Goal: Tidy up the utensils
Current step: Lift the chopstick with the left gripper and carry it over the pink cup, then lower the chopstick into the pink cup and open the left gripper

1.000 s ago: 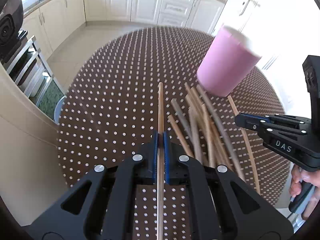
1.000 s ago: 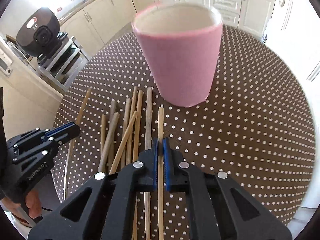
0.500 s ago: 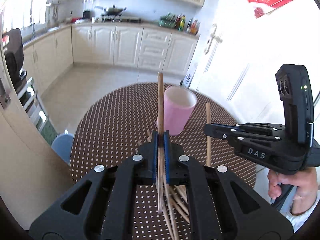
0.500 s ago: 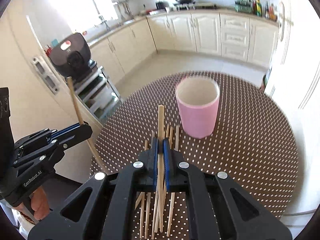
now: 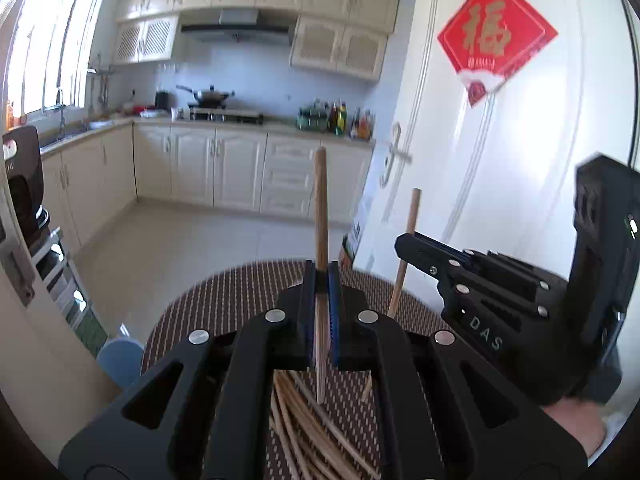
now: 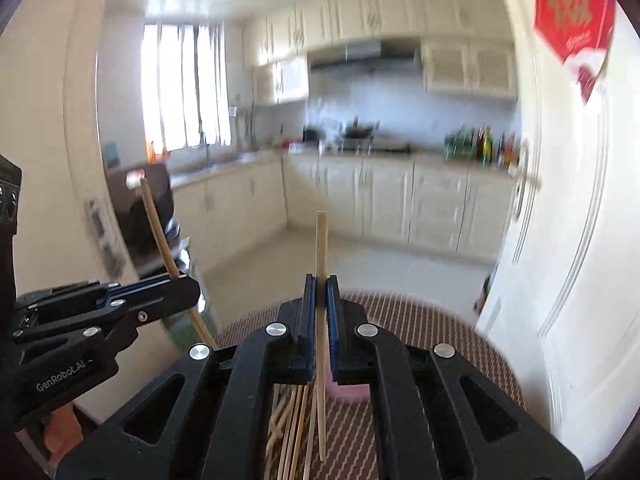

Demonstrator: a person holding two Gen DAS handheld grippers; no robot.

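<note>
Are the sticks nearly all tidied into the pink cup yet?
Not yet. Nothing looks put away so far. Each claw, left and right, is shut on one chopstick, held upright above the table. A pile of chopsticks lies below, waiting. The pink cup barely shows.

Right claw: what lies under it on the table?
Under the right claw, shut on one chopstick, loose chopsticks lie on the dotted table beside a pink cup. The claw's body covers most of the cup and the rest of the pile.
</note>
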